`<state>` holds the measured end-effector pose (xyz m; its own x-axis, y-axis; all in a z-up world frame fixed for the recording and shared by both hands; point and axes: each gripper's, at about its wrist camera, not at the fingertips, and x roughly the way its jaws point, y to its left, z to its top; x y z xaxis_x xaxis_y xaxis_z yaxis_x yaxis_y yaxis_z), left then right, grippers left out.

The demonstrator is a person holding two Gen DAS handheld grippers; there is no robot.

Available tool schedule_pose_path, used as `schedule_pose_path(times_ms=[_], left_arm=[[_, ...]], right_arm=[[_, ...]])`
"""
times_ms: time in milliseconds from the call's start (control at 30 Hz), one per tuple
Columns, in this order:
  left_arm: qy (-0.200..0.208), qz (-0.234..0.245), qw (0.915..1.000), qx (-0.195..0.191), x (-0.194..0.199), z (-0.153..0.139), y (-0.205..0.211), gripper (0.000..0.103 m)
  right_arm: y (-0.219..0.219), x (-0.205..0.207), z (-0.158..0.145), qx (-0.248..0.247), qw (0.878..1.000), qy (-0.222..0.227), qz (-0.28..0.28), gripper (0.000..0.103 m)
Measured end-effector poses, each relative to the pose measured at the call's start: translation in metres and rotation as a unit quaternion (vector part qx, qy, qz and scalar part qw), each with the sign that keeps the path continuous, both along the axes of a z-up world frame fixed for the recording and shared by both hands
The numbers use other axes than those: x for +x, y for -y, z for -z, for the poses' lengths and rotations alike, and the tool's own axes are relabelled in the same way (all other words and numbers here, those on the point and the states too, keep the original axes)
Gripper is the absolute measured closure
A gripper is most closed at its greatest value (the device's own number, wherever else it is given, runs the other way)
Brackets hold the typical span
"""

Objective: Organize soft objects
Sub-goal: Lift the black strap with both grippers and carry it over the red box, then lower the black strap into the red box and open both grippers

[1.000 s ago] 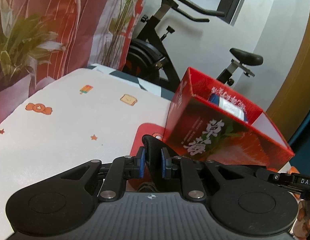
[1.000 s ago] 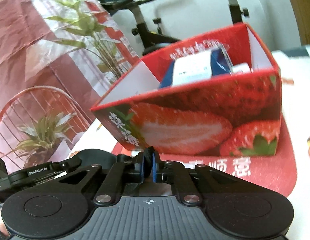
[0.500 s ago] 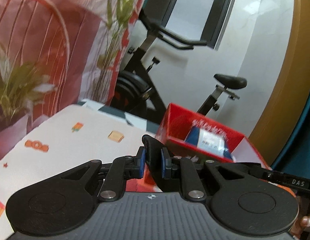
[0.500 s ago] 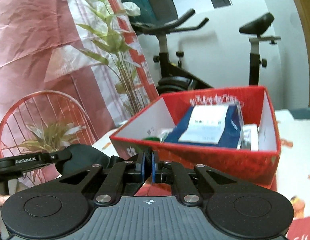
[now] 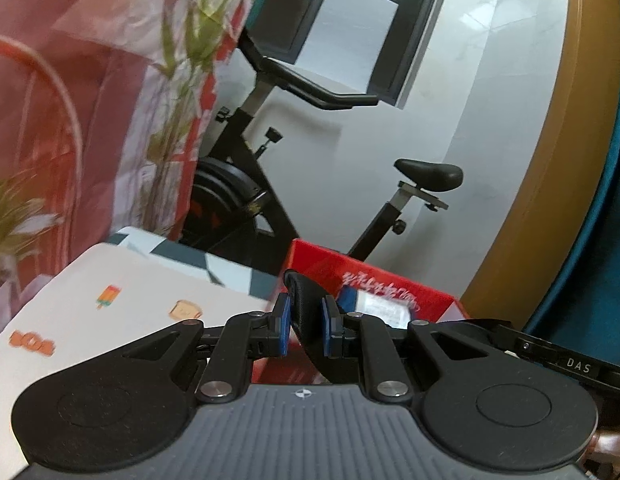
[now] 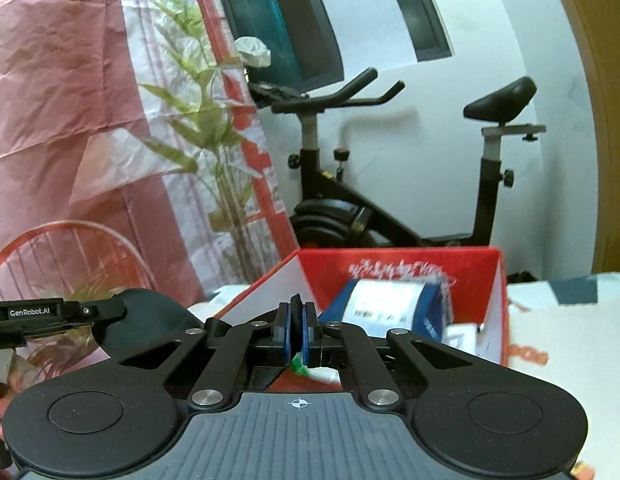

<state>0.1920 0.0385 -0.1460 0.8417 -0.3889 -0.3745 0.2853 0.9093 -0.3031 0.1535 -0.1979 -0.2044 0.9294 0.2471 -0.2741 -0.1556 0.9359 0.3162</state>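
A red strawberry-print box (image 5: 390, 284) (image 6: 398, 268) stands on the table and holds a blue soft pack with a white label (image 6: 390, 308) (image 5: 380, 308). My left gripper (image 5: 304, 330) is shut on a black soft item (image 5: 306, 304), held above the table just in front of the box. My right gripper (image 6: 296, 330) is shut on a thin edge of the same kind of black item (image 6: 296, 312), near the box's front rim. The left gripper's body shows at the left of the right wrist view (image 6: 70, 312).
The table has a white cloth with small cartoon prints (image 5: 110, 304). An exercise bike (image 6: 390, 200) stands behind the table by a white wall. A red plant-print curtain (image 6: 90, 120) hangs at the left. A white pack (image 6: 466, 336) lies in the box.
Both grippers have risen and tilted up: the box has dropped lower in both views and its inside now shows. Both stay shut on the black item.
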Motion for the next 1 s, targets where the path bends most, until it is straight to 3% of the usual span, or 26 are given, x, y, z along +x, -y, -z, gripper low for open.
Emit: schedule_pose_path(times_ms=[233, 467, 733, 1000], left_arm=[[0.010, 0.021, 0.9996, 0.018, 0.034, -0.007, 0.025, 0.086], [-0.023, 0.050, 0.9967, 0.059, 0.082, 0.007, 0.064, 0.086], [-0.082, 0.104, 0.9798, 0.150, 0.108, 0.047, 0.100, 0.086], [-0.110, 0.116, 0.9679, 0.194, 0.120, 0.062, 0.104, 0.086]], right_arm=[[0.015, 0.018, -0.016, -0.030, 0.999, 0.018, 0.030, 0.098], [0.031, 0.054, -0.015, -0.063, 0.996, 0.000, 0.056, 0.098], [0.038, 0.092, 0.011, -0.084, 0.992, -0.070, 0.062, 0.098], [0.028, 0.106, 0.040, -0.097, 0.986, -0.126, 0.043, 0.098]])
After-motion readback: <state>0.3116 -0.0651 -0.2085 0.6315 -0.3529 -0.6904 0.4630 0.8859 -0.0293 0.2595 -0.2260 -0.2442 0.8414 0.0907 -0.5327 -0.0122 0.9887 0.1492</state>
